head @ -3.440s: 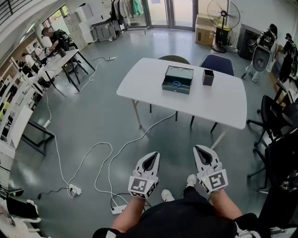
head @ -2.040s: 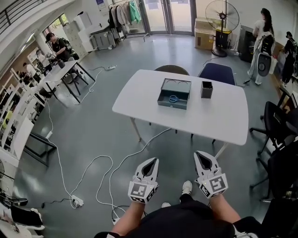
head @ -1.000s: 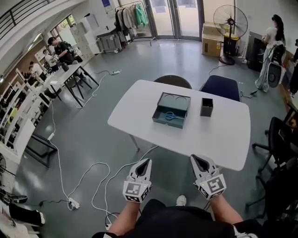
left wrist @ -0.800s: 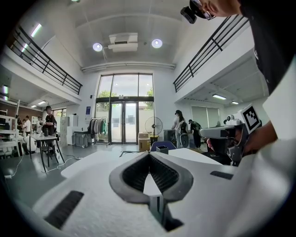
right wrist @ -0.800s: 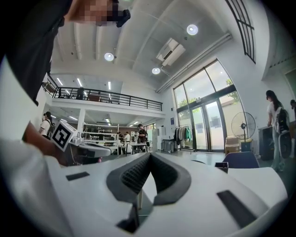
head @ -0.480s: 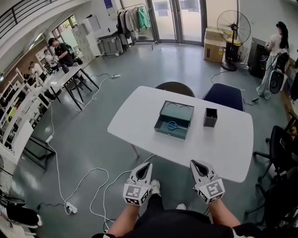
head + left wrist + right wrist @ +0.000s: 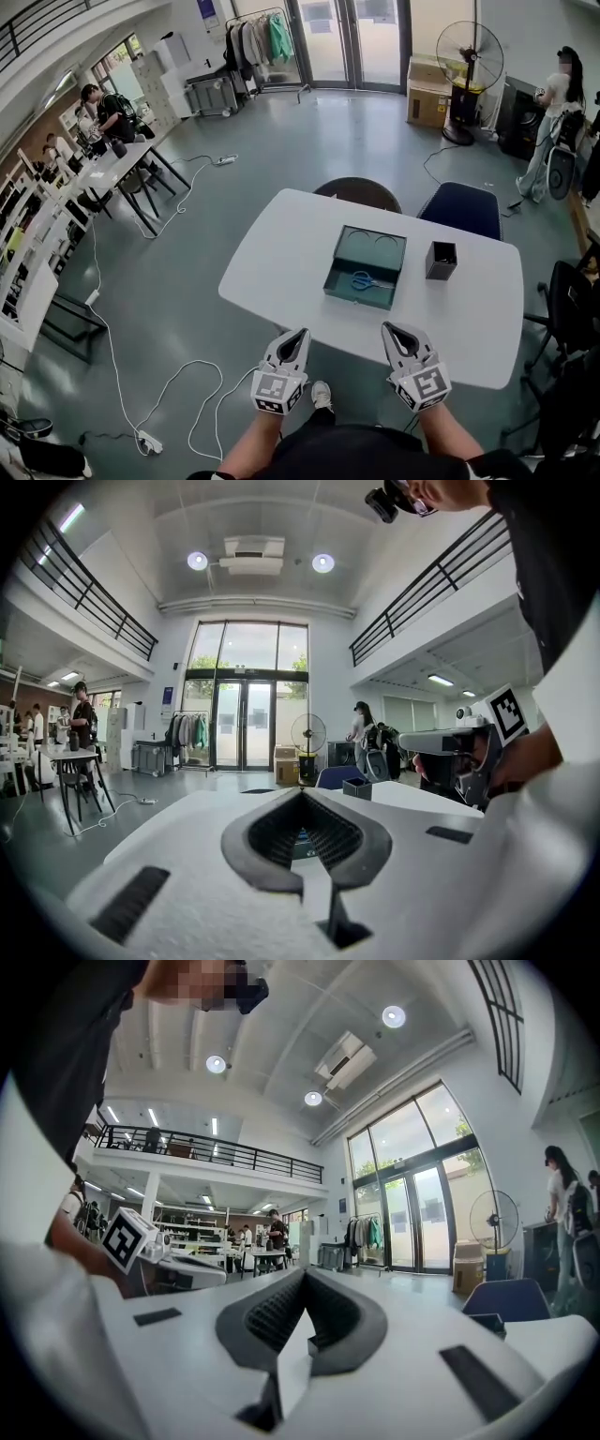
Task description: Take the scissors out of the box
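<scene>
Blue-handled scissors [image 7: 368, 280] lie in an open dark teal box [image 7: 338, 286] on the white table [image 7: 281, 272]. Both grippers hover side by side just short of the table's near edge, well apart from the box. My left gripper [image 7: 301, 333] is shut with nothing in it, and my right gripper [image 7: 390, 328] is shut and empty too. In the left gripper view the left gripper's [image 7: 302, 792] tips meet, with the box partly visible behind them. In the right gripper view the right gripper's [image 7: 304, 1274] jaws are closed, pointing level across the room.
A small black cup [image 7: 441, 260] stands right of the box. Behind the table are a dark chair [image 7: 358, 192] and a blue chair [image 7: 472, 210]. White cables [image 7: 202, 394] trail on the floor at the left. Black chairs [image 7: 572, 300] crowd the right side.
The table and box have come nearer in the head view as the person walked up. Both grippers, still shut, now hang close to the table's near edge.
</scene>
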`<state>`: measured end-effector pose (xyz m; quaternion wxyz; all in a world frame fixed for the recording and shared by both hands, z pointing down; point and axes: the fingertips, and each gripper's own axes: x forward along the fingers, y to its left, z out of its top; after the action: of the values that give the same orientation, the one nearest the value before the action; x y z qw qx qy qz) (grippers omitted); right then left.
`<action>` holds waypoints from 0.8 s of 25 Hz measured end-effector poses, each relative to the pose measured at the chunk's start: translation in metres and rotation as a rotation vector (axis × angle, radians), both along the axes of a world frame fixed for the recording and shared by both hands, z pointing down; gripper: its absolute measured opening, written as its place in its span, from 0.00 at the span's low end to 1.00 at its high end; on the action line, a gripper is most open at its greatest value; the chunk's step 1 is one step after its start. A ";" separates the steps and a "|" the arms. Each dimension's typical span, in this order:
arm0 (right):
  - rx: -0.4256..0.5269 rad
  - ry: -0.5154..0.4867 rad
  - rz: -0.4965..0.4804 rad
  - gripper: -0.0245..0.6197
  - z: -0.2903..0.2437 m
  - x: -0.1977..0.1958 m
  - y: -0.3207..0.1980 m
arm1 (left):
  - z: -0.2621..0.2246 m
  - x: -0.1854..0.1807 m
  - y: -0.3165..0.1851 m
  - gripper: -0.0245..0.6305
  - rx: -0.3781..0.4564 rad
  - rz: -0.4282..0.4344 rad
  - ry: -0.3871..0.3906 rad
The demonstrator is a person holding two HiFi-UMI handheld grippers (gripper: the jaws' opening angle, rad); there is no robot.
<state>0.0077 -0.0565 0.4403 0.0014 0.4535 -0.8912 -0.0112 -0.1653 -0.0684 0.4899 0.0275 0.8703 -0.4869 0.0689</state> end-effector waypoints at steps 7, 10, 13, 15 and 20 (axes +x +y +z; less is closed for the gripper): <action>0.002 -0.001 0.069 0.05 -0.006 -0.040 -0.056 | 0.002 -0.025 -0.063 0.06 -0.010 0.086 0.003; -0.010 0.007 0.095 0.05 -0.003 -0.051 -0.072 | 0.002 -0.029 -0.084 0.06 -0.009 0.133 0.004; -0.018 0.011 0.128 0.05 0.000 -0.061 -0.082 | 0.001 -0.033 -0.101 0.06 0.000 0.175 0.004; -0.014 0.014 0.149 0.05 -0.001 -0.065 -0.086 | 0.001 -0.038 -0.111 0.06 0.003 0.188 0.003; -0.037 0.037 0.194 0.05 0.010 -0.059 -0.093 | 0.007 -0.047 -0.137 0.06 -0.003 0.197 0.013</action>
<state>-0.0516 -0.1495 0.4503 0.0274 0.5371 -0.8431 -0.0031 -0.2124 -0.2054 0.4969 0.0253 0.9144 -0.3986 0.0663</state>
